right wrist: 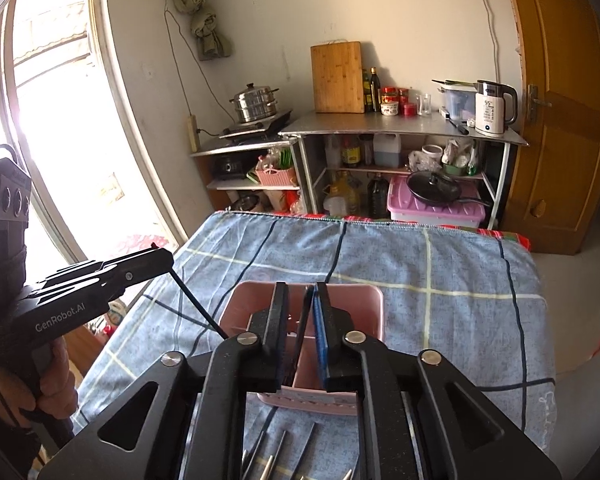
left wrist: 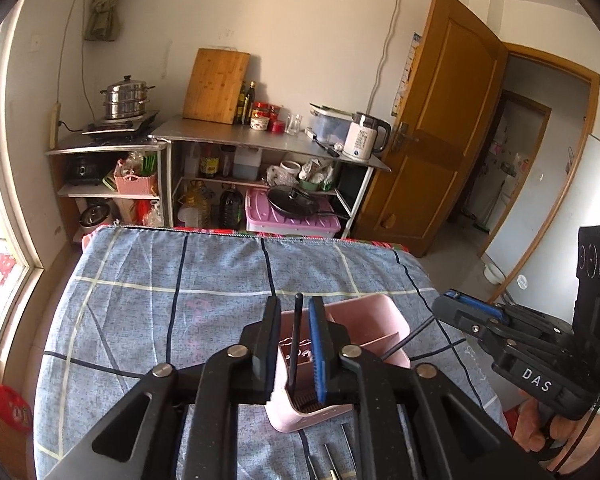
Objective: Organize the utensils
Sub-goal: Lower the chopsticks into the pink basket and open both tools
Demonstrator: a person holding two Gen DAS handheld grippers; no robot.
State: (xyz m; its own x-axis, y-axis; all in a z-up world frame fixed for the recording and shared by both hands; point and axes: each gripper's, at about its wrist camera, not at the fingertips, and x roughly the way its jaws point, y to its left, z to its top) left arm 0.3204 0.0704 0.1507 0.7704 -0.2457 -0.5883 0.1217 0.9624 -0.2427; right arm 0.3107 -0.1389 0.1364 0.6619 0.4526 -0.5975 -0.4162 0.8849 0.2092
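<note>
i am looking past my left hand-held gripper [left wrist: 294,322] at a black chopstick [left wrist: 295,344] standing almost upright between its pads, lower end down in the pink utensil holder [left wrist: 374,312]. the pads are standing slightly apart and i cannot tell whether either one is touching the stick. my right hand-held gripper [right wrist: 302,312] is showing the same kind of narrow gap, with a second black chopstick [right wrist: 302,330] lying close against the blue pad [right wrist: 320,332]; whether it is gripped is hard to make out. the holder is sitting on the blue checked cloth of the surface [left wrist: 140,280], toward its near edge, and my own gripper bodies are hiding most of its front wall and inside. metal utensils [right wrist: 276,460] are lying on the cloth just in front of the holder, cut off by the bottom of both views, so their kinds are unclear.
</note>
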